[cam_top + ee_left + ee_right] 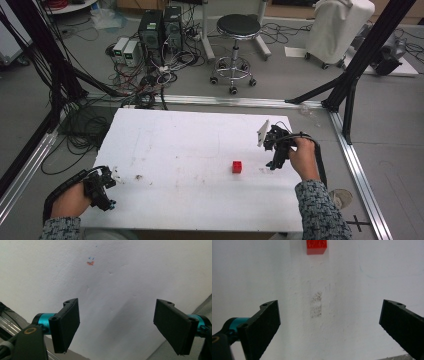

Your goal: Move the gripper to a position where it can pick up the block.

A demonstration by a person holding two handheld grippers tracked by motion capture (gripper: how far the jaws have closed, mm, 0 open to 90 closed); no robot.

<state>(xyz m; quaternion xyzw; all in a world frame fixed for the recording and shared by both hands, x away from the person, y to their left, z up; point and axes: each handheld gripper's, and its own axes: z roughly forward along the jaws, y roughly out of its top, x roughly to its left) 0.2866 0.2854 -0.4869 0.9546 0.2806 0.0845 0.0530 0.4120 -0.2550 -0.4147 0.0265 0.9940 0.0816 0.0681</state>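
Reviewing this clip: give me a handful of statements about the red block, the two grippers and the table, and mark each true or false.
1. The red block lies on the white table, apart from both grippers. True.
2. The right gripper is shut on the block. False: its jaws stand wide apart, and the block lies ahead of them, untouched.
3. The left gripper is open with nothing between its jaws. True.
4. The block is nearer the left gripper. False: in the high view it lies close to the right gripper, far from the left one.
5. A smudge marks the table between the right gripper's jaws and the block. True.
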